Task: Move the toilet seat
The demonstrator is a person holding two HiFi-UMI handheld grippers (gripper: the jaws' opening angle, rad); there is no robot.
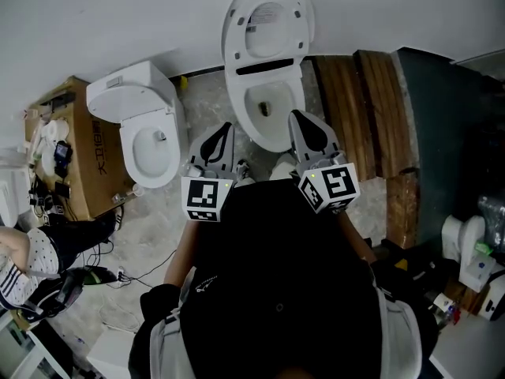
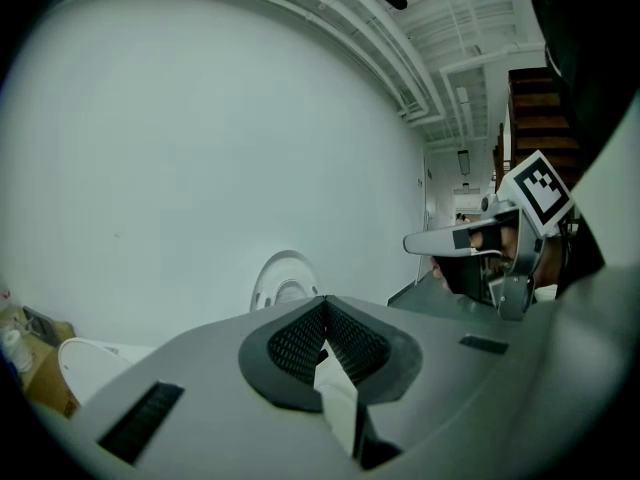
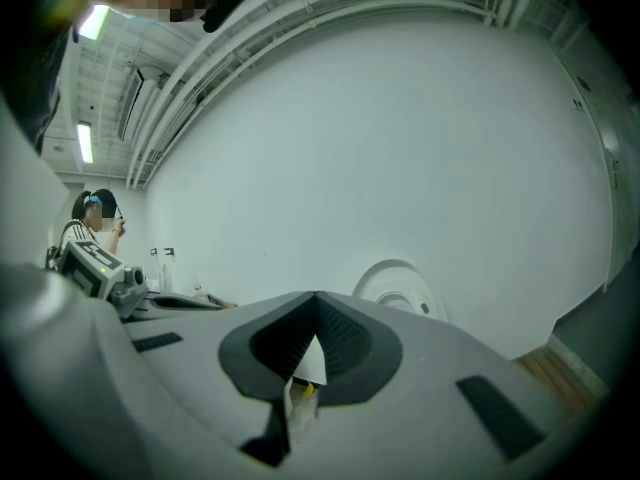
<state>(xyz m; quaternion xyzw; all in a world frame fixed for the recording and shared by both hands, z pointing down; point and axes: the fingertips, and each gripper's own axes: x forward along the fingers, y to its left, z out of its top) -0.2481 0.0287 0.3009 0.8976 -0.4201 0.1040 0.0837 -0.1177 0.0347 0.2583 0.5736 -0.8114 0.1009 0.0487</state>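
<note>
Ahead, toilet seat (image 1: 267, 22) upright, clear of jaws

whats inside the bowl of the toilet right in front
Only a bare white bowl with a dark drain hole. Nothing lies in it. Its near edge is partly covered by the right tool.

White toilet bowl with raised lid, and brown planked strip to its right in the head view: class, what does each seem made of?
White toilet bowl: probably glazed ceramic, smooth, glossy, white. Raised lid: perhaps moulded plastic, thin with small bumpers. Brown planked strip: apparently dark-stained wood, long boards with streaky grain.
</note>
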